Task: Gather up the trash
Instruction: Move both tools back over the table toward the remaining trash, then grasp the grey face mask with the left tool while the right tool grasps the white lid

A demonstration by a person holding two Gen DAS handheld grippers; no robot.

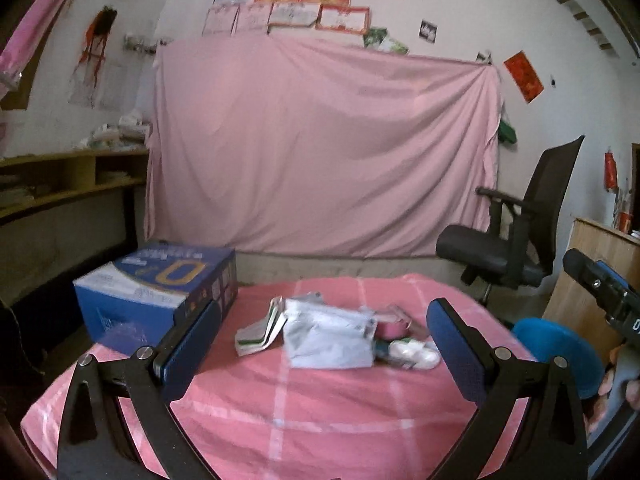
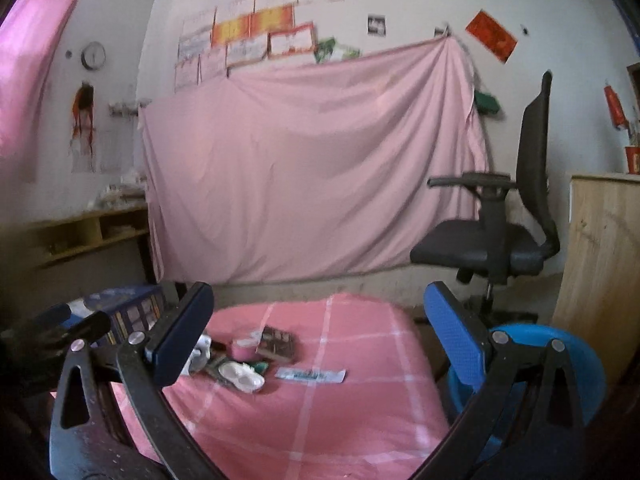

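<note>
looks barely begun: the trash pile (image 1: 332, 332) sits untouched mid-table (image 1: 320, 420), blue bin (image 2: 560, 356) waiting at the right. left gripper (image 1: 324, 344) and right gripper (image 2: 320, 336) both gape apart, empty.

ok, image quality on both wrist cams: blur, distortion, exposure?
Left wrist: heavy fisheye bending, dark vignette corners, trash pile slightly soft. Right wrist: same distortion, softer overall, trash smeared, magenta flare upper left. Both dim indoors; no glare.

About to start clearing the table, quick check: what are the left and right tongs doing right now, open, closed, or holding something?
Left tongs: open wide, holding nothing.
Right tongs: open wide, holding nothing.
</note>
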